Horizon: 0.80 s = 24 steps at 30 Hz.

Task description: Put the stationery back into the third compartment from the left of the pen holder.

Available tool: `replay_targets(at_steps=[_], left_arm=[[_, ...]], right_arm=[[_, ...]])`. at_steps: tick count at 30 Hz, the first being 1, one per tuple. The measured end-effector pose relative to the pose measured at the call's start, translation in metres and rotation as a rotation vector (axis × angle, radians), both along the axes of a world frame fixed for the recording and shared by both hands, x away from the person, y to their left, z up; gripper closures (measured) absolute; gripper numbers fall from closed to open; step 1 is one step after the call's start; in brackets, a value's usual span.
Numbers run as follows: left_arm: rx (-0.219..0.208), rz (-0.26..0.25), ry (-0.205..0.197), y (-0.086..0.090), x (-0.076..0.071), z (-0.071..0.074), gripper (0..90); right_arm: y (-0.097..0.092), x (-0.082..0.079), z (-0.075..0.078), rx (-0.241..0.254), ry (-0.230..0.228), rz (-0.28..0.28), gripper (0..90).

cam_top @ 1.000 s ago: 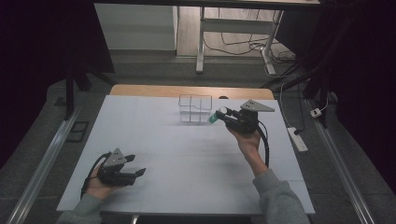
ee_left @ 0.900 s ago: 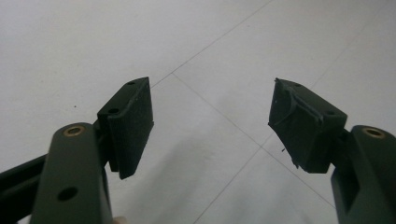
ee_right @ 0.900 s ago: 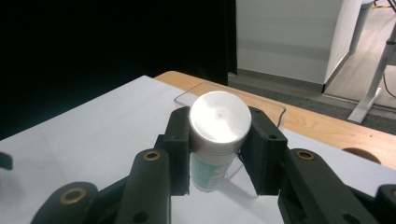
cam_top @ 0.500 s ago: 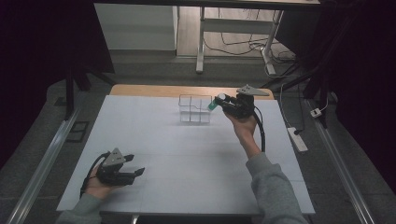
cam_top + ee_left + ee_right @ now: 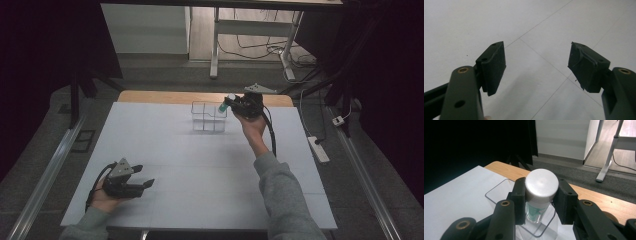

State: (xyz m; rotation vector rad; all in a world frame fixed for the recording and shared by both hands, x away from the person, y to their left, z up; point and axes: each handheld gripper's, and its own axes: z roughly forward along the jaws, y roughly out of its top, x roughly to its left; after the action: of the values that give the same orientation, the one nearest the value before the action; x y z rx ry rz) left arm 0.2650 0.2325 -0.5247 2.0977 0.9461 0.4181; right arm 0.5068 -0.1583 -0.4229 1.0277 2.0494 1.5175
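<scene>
Bottle (image 5: 539,195) with a white cap, held by the right gripper (image 5: 539,202) over the clear box (image 5: 209,116).

Both black pads squeeze the bottle's sides, just under its cap. The box sits at the far side of the white table (image 5: 200,165), and its rim shows below the bottle. The left gripper (image 5: 536,66) rests low near the front edge, well apart from the box, its 2 jaws spread wide and holding nothing.

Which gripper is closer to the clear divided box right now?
Right. The right gripper, shut on a silver-capped bottle, is at the clear box, over its far right corner. The left gripper sits open near the table's near left edge, far from the box.
</scene>
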Motion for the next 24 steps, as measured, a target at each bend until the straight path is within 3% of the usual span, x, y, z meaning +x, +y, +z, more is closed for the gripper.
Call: replay_targets(at_steps=[7,10,12,24], left_arm=[[0.001,0.001,0.002,0.000,0.001,-0.001,29.9],[-0.001,0.000,0.003,0.001,0.000,-0.001,29.9],[-0.009,-0.003,0.004,0.001,0.000,0.000,29.9],[-0.008,0.005,0.006,0.002,0.001,-0.001,29.8]], right_arm=[[0.005,0.008,-0.009,-0.009,0.017,0.006,63.0],[0.007,0.009,-0.012,-0.027,0.018,0.005,53.2],[0.005,0.008,-0.012,-0.012,0.023,0.009,50.0],[-0.017,-0.018,-0.009,-0.008,0.009,0.040,43.9]])
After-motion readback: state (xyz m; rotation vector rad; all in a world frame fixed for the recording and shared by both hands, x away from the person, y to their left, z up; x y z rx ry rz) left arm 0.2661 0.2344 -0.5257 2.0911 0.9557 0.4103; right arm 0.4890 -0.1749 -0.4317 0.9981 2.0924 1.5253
